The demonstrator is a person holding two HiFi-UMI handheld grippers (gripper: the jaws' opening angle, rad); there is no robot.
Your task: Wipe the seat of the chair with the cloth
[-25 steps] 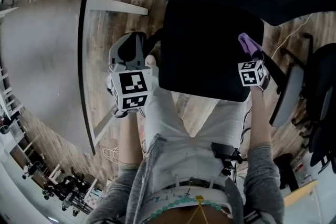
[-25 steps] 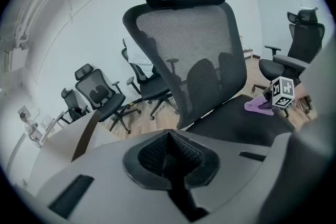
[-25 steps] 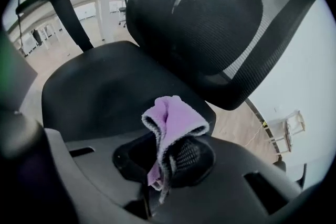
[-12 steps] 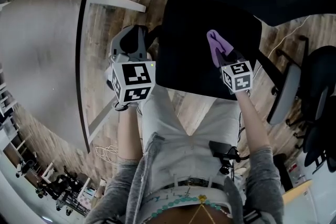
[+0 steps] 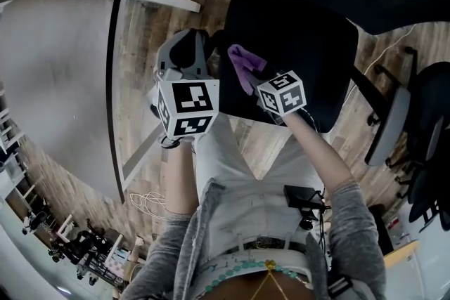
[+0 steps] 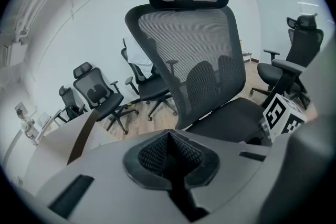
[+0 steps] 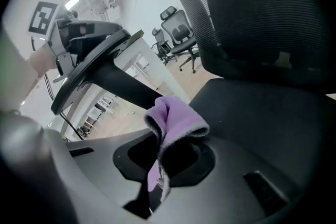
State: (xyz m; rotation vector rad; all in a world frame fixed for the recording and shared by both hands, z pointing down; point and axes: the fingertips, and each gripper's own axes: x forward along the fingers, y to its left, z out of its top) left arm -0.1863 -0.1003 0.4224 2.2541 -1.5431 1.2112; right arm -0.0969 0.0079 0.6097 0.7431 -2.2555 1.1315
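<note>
Cloth, lilac, bunched, pinched in right hand-held gripper.

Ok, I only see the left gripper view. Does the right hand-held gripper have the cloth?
Observer: Yes, the right hand-held gripper is shut on a purple cloth.
Operator: Where over the seat?
Observer: In the head view, it is at the seat's edge nearest the left hand-held gripper.
Operator: Is it pressed down?
Observer: Cannot tell. The right gripper view shows the cloth folded over the jaws, with the seat just beyond.
</note>
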